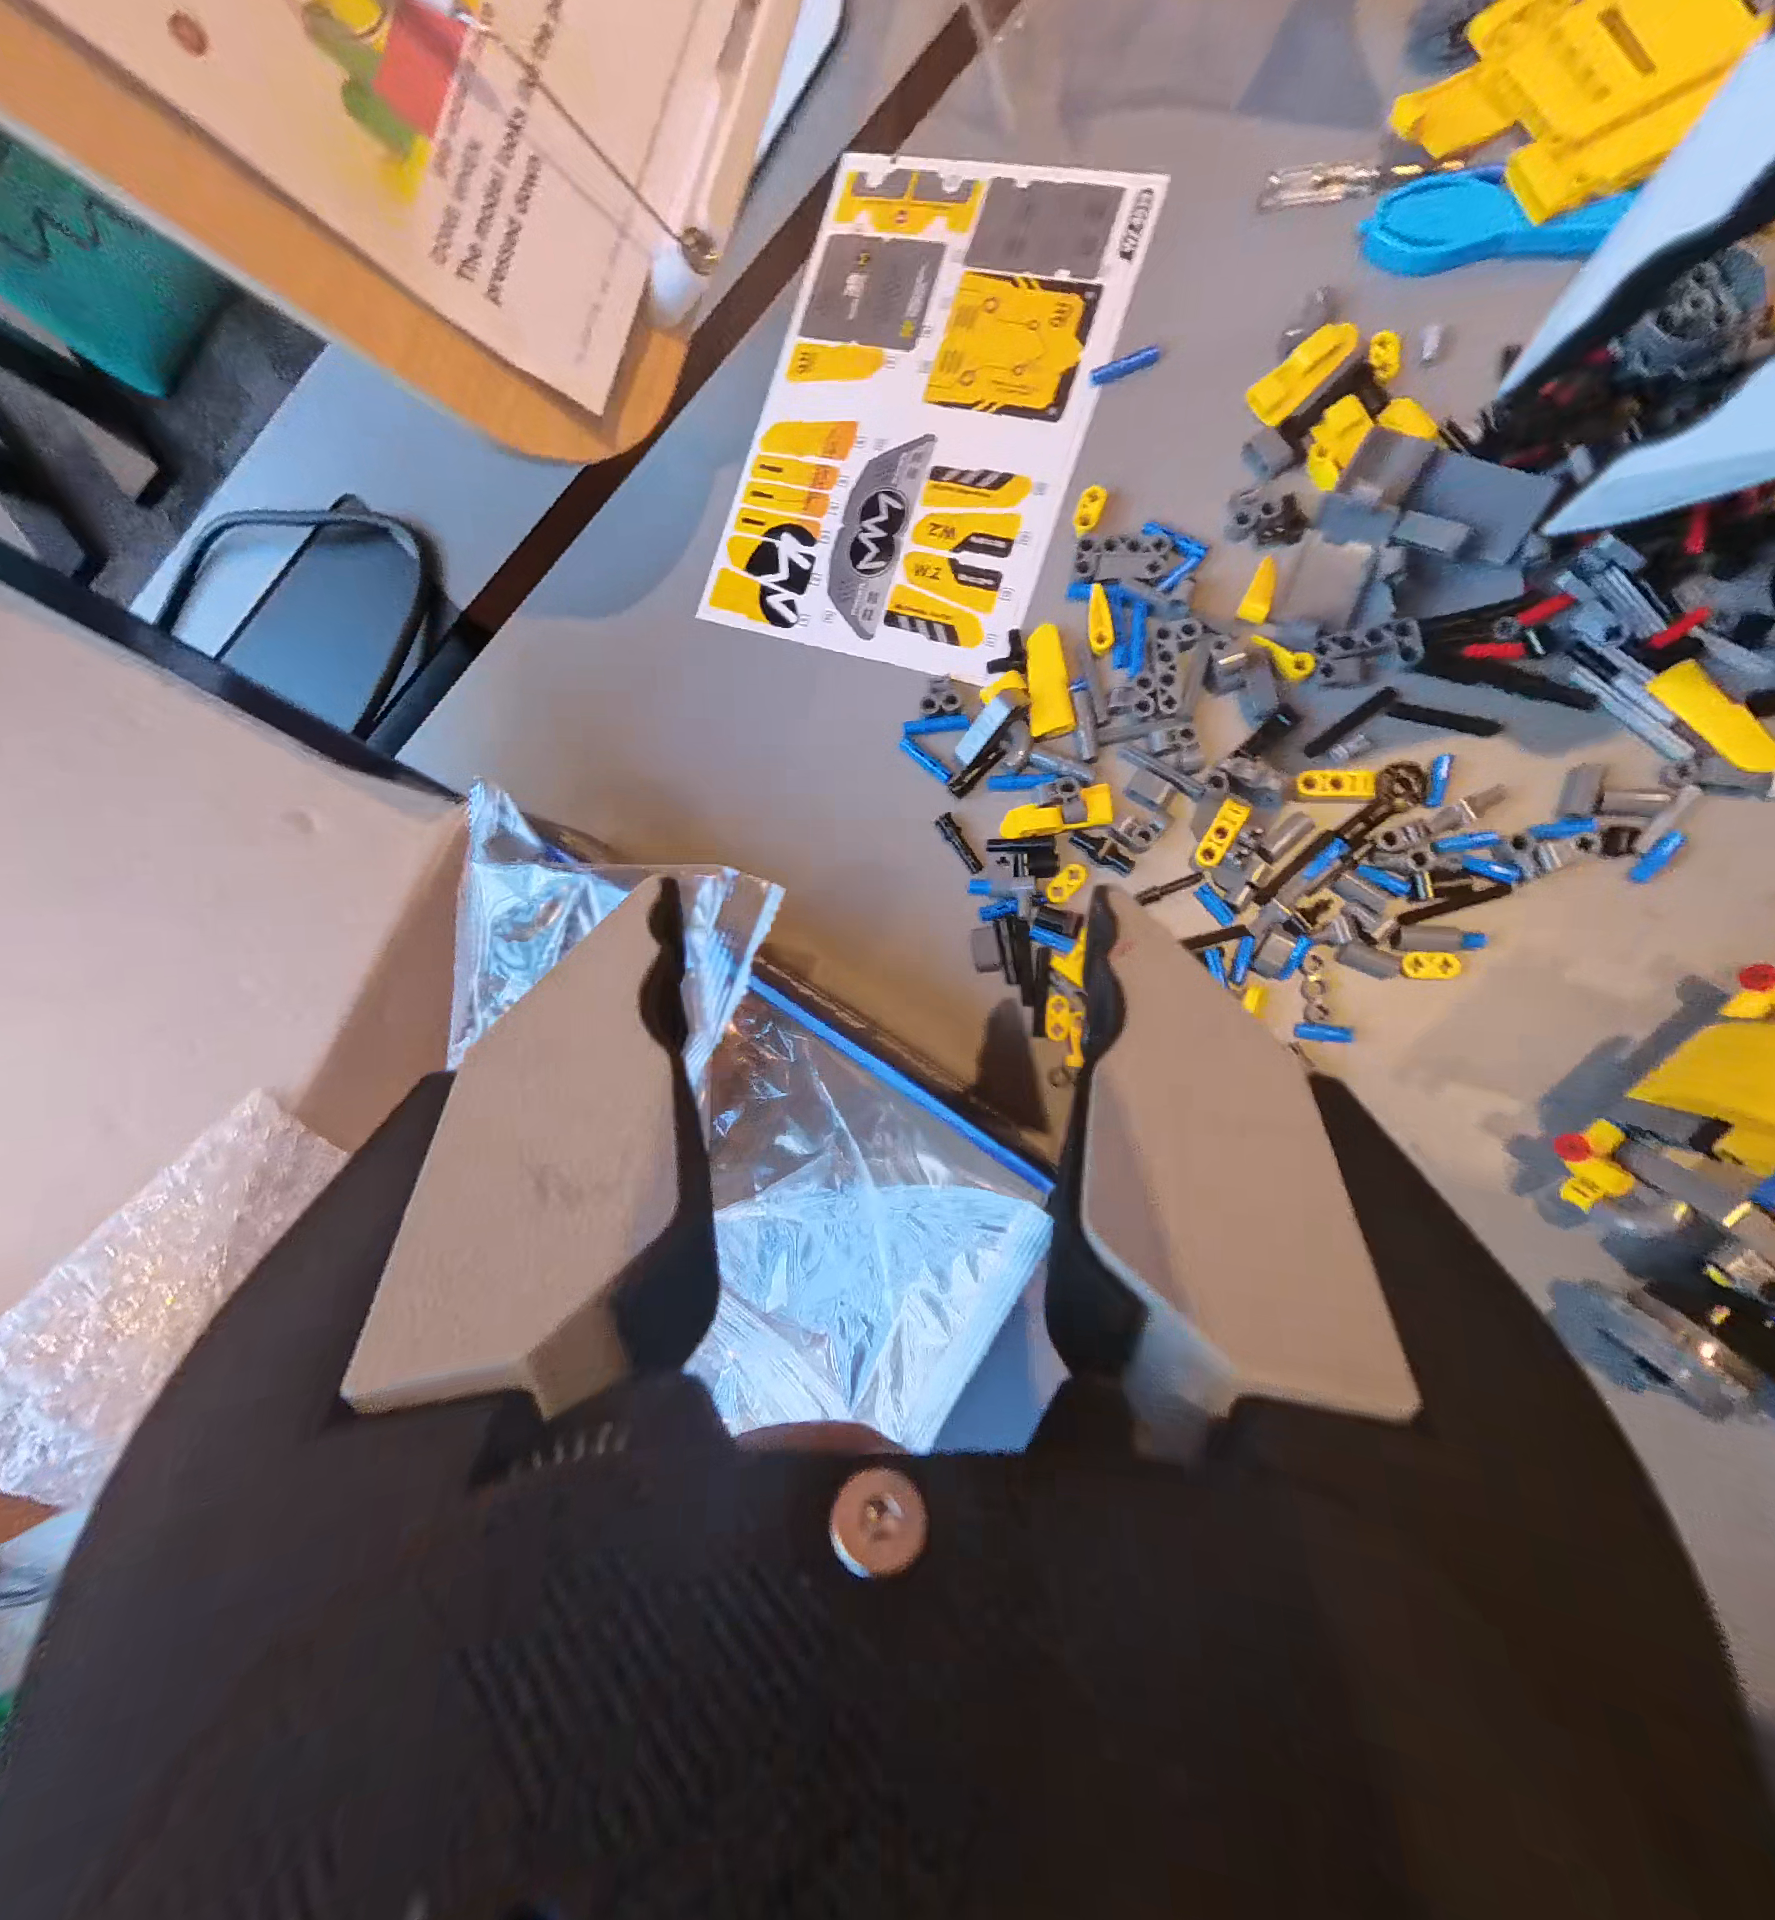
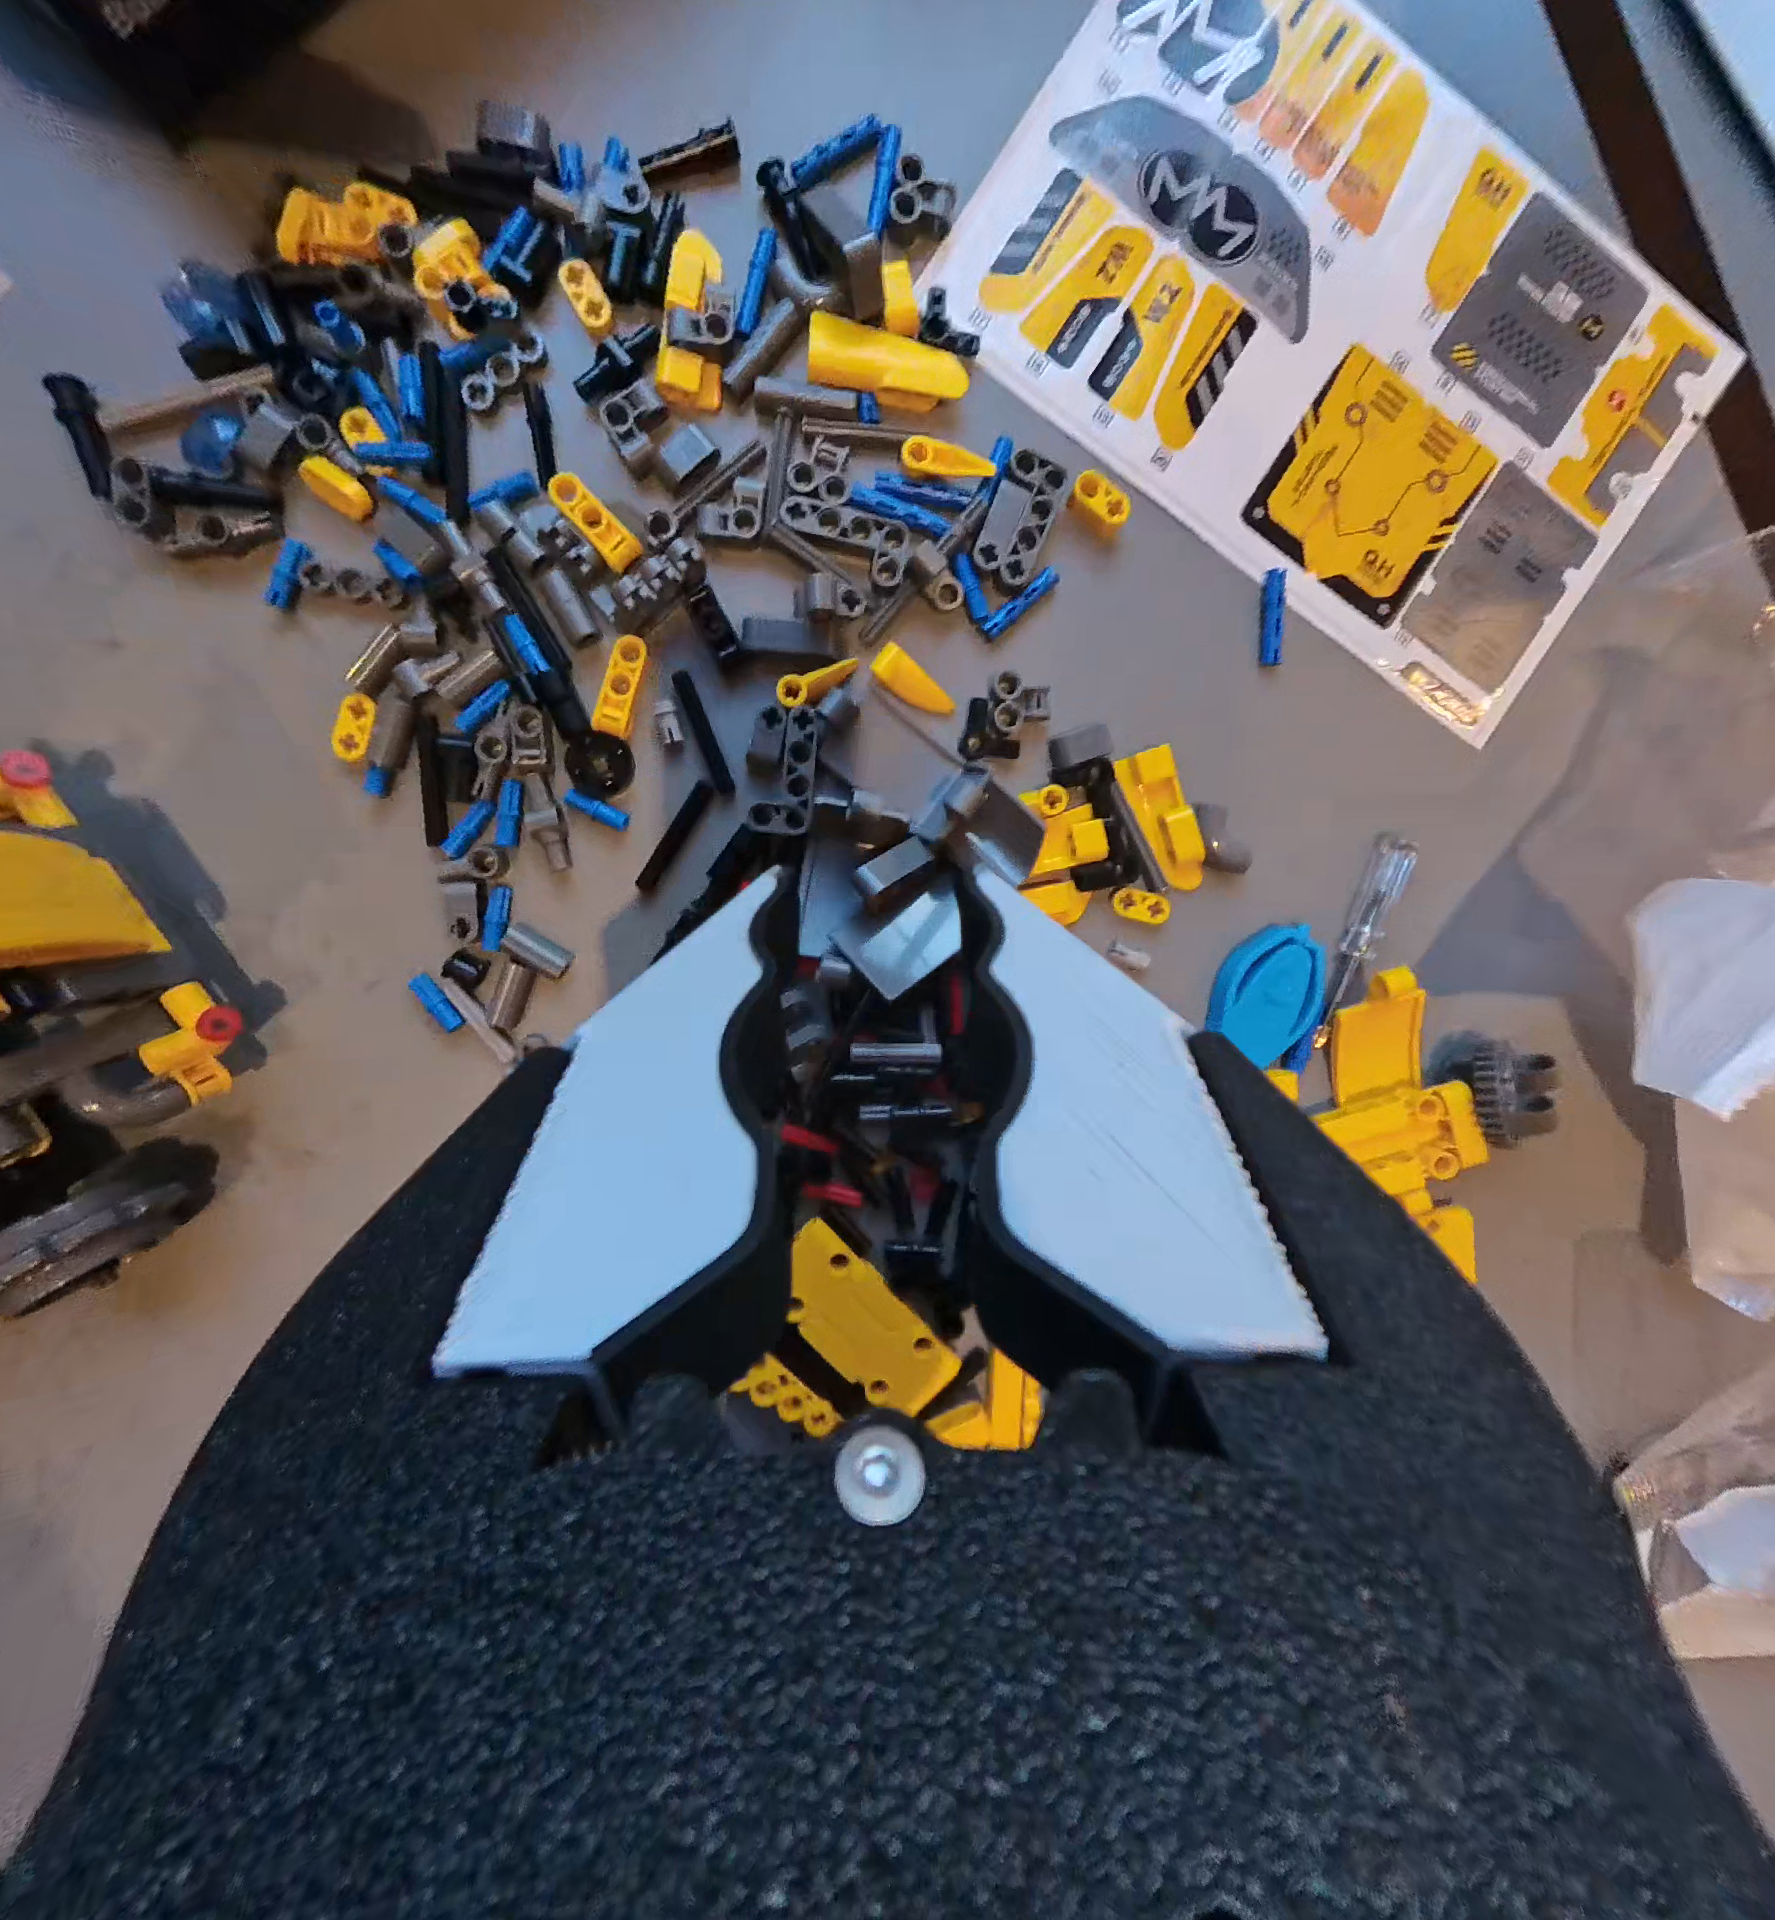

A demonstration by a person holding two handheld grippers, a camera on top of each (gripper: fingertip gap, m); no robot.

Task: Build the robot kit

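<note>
Building pieces (image 2: pixel 550 468) in blue, yellow, grey and black lie spread in a loose heap over the grey surface (image 2: pixel 83 644), seemingly tipped out so that each one can be seen and picked. A sticker sheet (image 2: pixel 1330 343) lies flat just beside the heap, face up, and well apart from the surface's edge.

The right gripper (image 2: pixel 878 883) hangs low over the near end of the heap, above a dense cluster of grey, black and red pieces (image 2: pixel 893 1049). Its jaws are drawn close with only a narrow gap, and small grey blocks sit right at the tips. I cannot tell whether it pinches one or merely hovers over them. To its right lie a blue plastic tool (image 2: pixel 1267 987) and a yellow built section (image 2: pixel 1392 1101); to its left stands a partly built yellow model (image 2: pixel 41 987), set off from the loose pieces, probably to keep it out of the clutter.

The left gripper (image 1: pixel 883 904) is spread wide and holds nothing. It hovers above a crumpled clear plastic bag (image 1: pixel 841 1195), which lies next to a cardboard box (image 1: pixel 135 883) with bubble wrap (image 1: pixel 104 1299) on it. The heap begins just past the right fingertip.
</note>
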